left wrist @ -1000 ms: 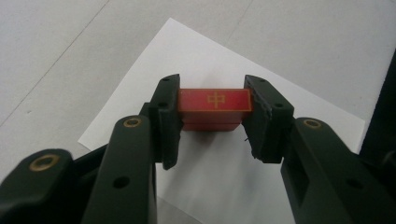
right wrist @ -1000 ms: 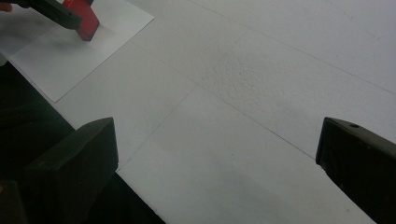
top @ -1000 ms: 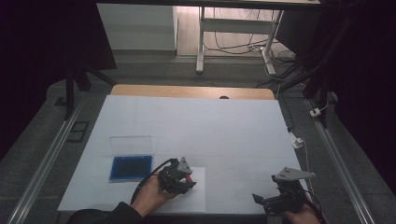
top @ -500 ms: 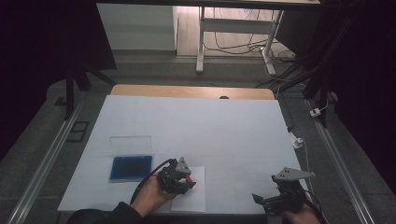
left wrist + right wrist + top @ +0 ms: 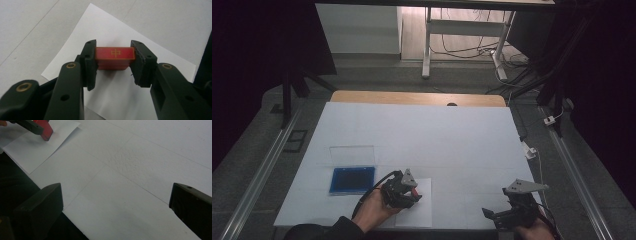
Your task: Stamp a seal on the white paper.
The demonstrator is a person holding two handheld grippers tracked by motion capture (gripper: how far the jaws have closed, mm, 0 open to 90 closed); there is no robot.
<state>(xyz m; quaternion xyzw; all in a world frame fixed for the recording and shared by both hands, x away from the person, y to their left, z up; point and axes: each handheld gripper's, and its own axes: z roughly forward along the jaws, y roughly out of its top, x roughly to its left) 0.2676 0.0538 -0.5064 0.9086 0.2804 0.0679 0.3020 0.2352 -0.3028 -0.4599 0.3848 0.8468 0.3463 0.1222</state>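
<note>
We read one sign: a gold Chinese character, 中, on the top face of the red stamp (image 5: pixel 115 54), which stands over the sheet (image 5: pixel 117 92) of white paper. We can make out no other text, label or number.

The left gripper (image 5: pixel 412 191) is held low over the near edge of the table in the person's left hand (image 5: pixel 374 210), its two black jaws closed on a small red rectangular block (image 5: pixel 115 58). The right gripper (image 5: pixel 492 216) is held at the near right corner, its jaws spread wide apart.
</note>
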